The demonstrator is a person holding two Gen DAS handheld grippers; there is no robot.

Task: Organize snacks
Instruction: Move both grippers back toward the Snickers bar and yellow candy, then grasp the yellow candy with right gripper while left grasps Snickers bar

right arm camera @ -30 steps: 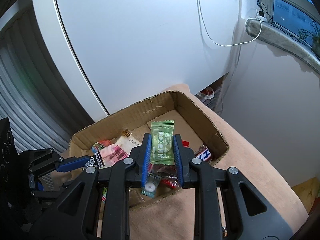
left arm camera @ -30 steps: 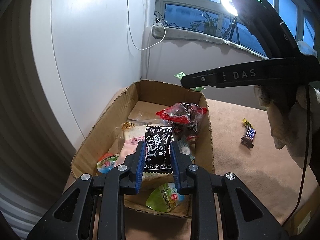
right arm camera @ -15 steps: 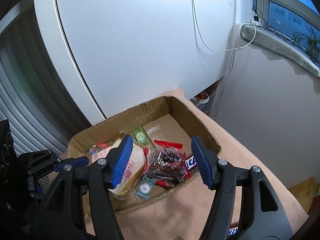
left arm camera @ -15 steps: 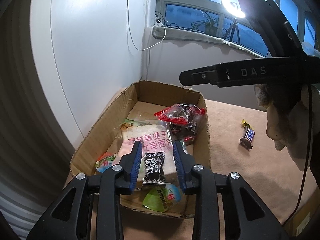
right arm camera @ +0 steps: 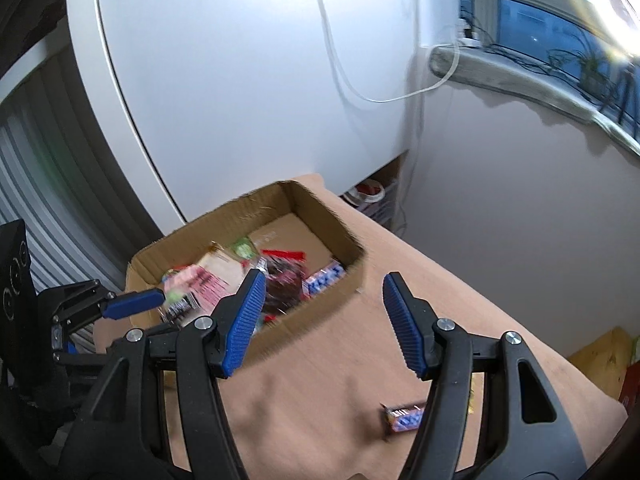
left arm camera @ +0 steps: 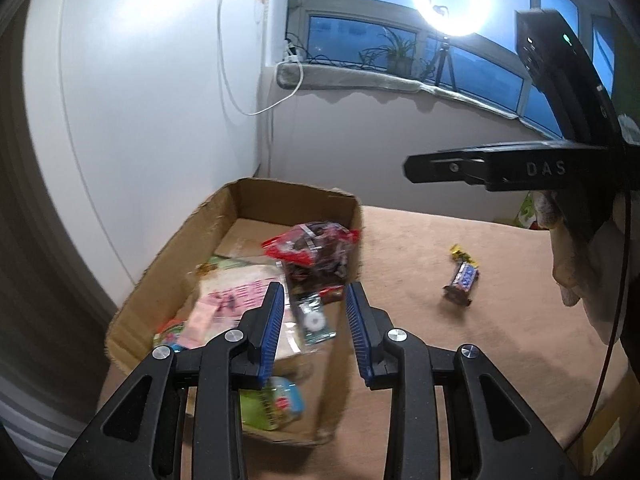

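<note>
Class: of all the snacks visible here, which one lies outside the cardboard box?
The blue-wrapped chocolate bar, alone on the tan tabletop right of the cardboard box; the others lie inside.

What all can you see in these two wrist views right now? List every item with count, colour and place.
cardboard box: one, brown, on the tan cloth by the white wall
pink bread packet: one, pink and cream, in the box
clear bag with red trim: one, dark contents, in the box at its right wall
green jelly cup: one, box's near corner
chocolate bar: one, blue and brown, on the cloth outside the box
ring light: one, white, at the window
left gripper: black with blue pads, open
right gripper: black with blue pads, open
</note>
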